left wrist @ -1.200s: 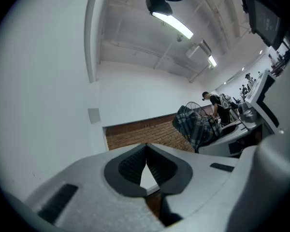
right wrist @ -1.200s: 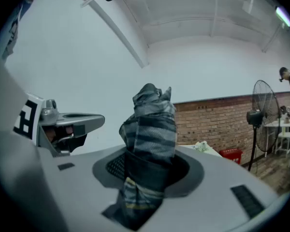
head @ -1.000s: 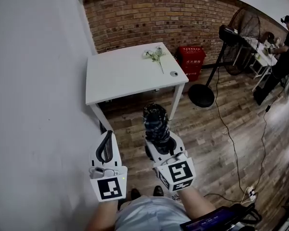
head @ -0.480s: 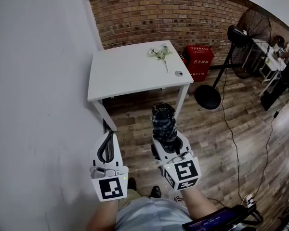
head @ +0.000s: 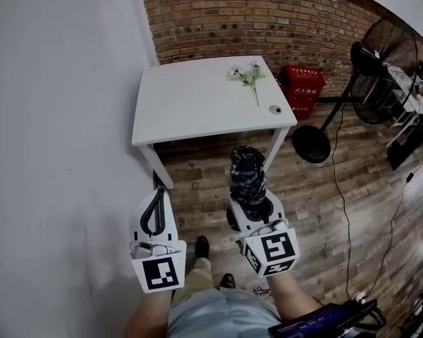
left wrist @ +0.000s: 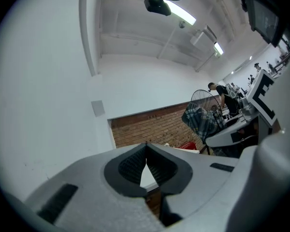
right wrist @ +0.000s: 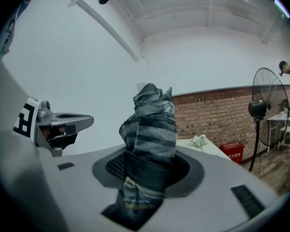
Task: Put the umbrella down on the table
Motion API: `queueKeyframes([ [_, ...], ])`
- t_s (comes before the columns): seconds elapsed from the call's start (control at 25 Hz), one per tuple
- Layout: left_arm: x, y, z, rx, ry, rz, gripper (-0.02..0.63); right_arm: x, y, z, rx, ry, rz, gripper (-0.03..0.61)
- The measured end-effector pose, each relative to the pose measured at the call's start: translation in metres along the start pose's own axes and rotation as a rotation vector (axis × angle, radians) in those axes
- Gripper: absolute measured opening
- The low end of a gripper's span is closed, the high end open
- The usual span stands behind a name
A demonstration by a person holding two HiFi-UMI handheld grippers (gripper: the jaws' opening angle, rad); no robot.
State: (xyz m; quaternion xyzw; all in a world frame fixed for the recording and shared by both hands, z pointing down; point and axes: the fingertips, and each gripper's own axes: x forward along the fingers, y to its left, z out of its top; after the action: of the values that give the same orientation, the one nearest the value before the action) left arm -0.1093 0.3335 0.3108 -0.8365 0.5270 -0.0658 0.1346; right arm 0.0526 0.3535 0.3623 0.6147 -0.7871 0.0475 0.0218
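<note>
A folded dark plaid umbrella [head: 247, 174] [right wrist: 149, 129] sticks out forward from my right gripper [head: 254, 201] [right wrist: 147, 166], whose jaws are shut on it. My left gripper [head: 154, 213] [left wrist: 146, 164] is shut and holds nothing; it sits to the left of the right one, near the wall. The white table [head: 197, 104] [right wrist: 210, 148] stands ahead of both grippers, against the brick wall. Both grippers hang over the wooden floor, short of the table's near edge.
A sprig of white flowers [head: 248, 77] and a small round object [head: 274, 109] lie on the table's right side. A red crate [head: 302, 87] and a standing fan [head: 370, 58] are to the right. A white wall [head: 63, 118] runs along the left. Cables trail across the floor.
Both grippers and the umbrella have come closer to the table, which now sits lower and nearer in the head view. The grip on the umbrella is unchanged.
</note>
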Motion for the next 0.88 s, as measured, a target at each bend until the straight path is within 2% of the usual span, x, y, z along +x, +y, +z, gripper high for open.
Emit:
queueKeyframes([
  [0.4, 0.112, 0.059, -0.046, -0.018, 0.019, -0.027, 0.008, 0.129, -0.011, -0.012, -0.004, 0.052, -0.009, 0.173],
  [0.88, 0.211, 0.126, -0.041, -0.014, -0.071, -0.038, 0.009, 0.241, -0.025, 0.031, -0.042, -0.017, -0.050, 0.173],
])
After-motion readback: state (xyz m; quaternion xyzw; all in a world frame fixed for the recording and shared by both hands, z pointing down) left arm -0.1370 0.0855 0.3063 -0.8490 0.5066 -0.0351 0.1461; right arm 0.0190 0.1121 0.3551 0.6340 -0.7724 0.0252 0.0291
